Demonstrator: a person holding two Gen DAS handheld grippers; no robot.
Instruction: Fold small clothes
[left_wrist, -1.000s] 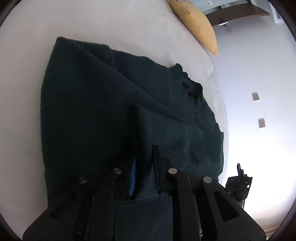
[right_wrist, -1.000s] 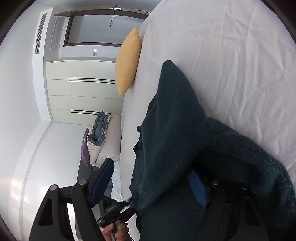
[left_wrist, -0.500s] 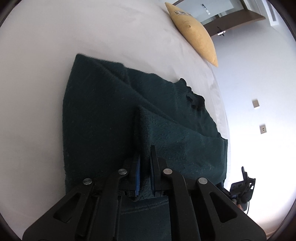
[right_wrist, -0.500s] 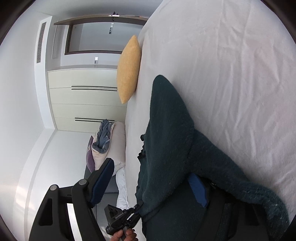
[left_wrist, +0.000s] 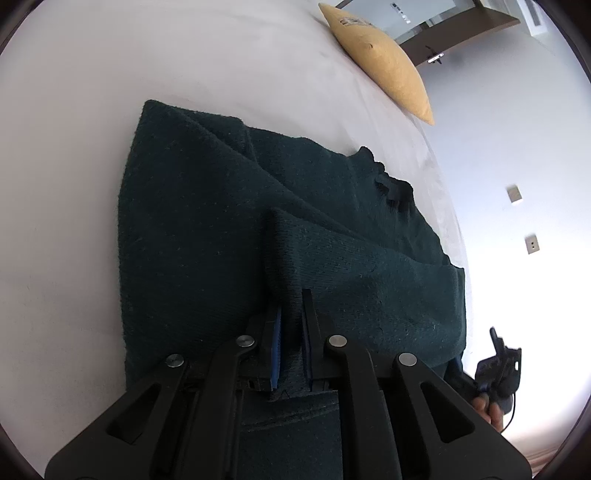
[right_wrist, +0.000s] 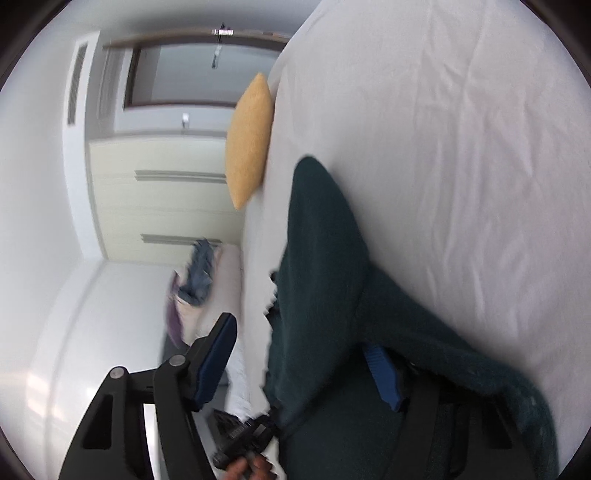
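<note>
A dark green knit sweater (left_wrist: 207, 229) lies partly folded on the white bed (left_wrist: 66, 147). My left gripper (left_wrist: 291, 325) is shut on a raised fold of the sweater near its lower edge. In the right wrist view the sweater (right_wrist: 321, 266) drapes over the right finger (right_wrist: 384, 376) of my right gripper (right_wrist: 303, 354), whose jaws stand wide apart. The left finger (right_wrist: 218, 354) is bare and hangs beyond the bed's edge. The other gripper's handle and a hand show at the lower right of the left wrist view (left_wrist: 498, 373).
A yellow pillow (left_wrist: 384, 62) lies at the far end of the bed; it also shows in the right wrist view (right_wrist: 247, 144). A pile of clothes and cushions (right_wrist: 195, 277) sits beside the bed, before white wardrobe doors (right_wrist: 159, 199).
The left gripper has pulled back with the fold, so more bed shows around the sweater. The right gripper stays open and has shifted slightly; its view is blurred.
</note>
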